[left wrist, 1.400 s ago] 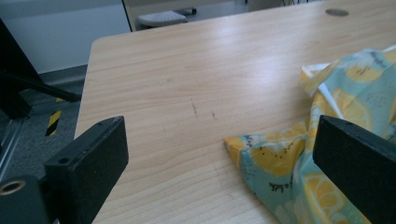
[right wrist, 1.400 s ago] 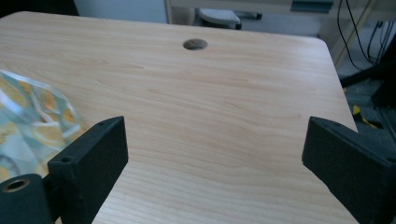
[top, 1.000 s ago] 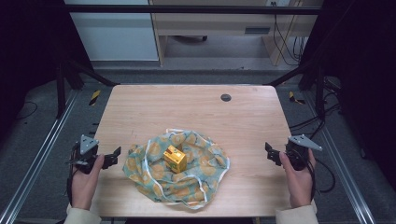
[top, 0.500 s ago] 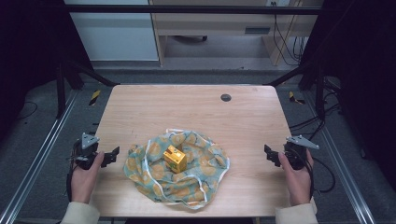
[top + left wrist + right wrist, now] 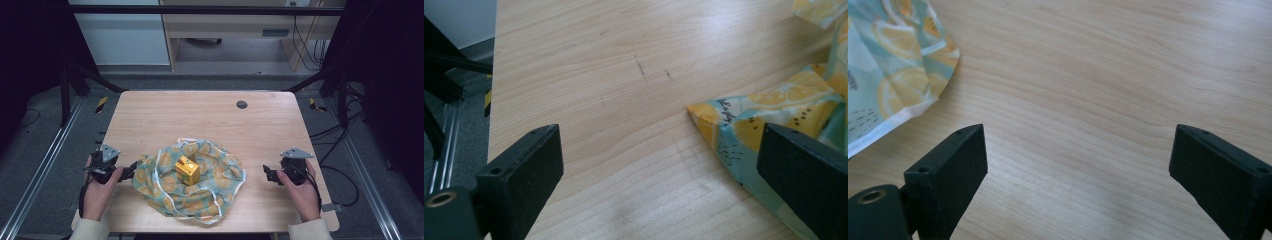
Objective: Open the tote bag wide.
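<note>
- From above: patterned cloth (image 5: pixel 190 182) spread on the wooden surface (image 5: pixel 200 120), yellow box (image 5: pixel 187 170) at its middle; left gripper (image 5: pixel 131 170) at the cloth's edge, right gripper (image 5: pixel 268 174) apart.
- Left gripper view: jaws wide, cloth corner (image 5: pixel 744 125) just beside one.
- Right gripper view: jaws wide over bare wood.

Table (image 5: pixel 200 115) evenly lit, dark surroundings, soft shadows, close fingers (image 5: pixel 519 170) slightly blurred
</note>
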### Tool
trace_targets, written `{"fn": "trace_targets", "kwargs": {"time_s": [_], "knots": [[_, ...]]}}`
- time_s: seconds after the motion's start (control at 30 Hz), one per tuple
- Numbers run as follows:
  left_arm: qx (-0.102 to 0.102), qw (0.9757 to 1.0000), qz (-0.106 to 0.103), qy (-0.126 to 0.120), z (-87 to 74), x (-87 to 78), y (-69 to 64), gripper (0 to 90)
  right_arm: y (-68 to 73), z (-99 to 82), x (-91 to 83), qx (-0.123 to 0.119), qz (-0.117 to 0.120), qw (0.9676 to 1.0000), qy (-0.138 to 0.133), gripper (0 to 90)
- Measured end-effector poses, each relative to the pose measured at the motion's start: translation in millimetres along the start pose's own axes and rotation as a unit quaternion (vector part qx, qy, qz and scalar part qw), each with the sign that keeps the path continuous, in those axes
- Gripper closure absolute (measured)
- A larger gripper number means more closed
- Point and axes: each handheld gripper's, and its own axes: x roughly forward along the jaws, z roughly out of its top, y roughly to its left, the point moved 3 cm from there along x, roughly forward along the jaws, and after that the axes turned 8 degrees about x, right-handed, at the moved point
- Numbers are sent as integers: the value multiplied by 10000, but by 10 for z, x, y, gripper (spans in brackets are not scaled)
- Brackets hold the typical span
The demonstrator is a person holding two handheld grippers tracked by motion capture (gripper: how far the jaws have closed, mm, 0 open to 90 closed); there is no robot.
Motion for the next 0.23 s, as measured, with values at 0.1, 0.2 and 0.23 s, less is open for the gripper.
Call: {"fn": "trace_targets", "kwargs": {"time_s": [0.1,0.2,0.23], "knots": [[29,9999,86,85,-6,-22,-21,47,41,-28,26,-80,5,9998,165,91],[-21,9999,96,82,-1,-48,-28,48,64,-51,32,-54,89,9994,325,91],[-44,9999,82,55,6,-53,-30,48,67,-48,33,-70,78,9995,298,90]]}}
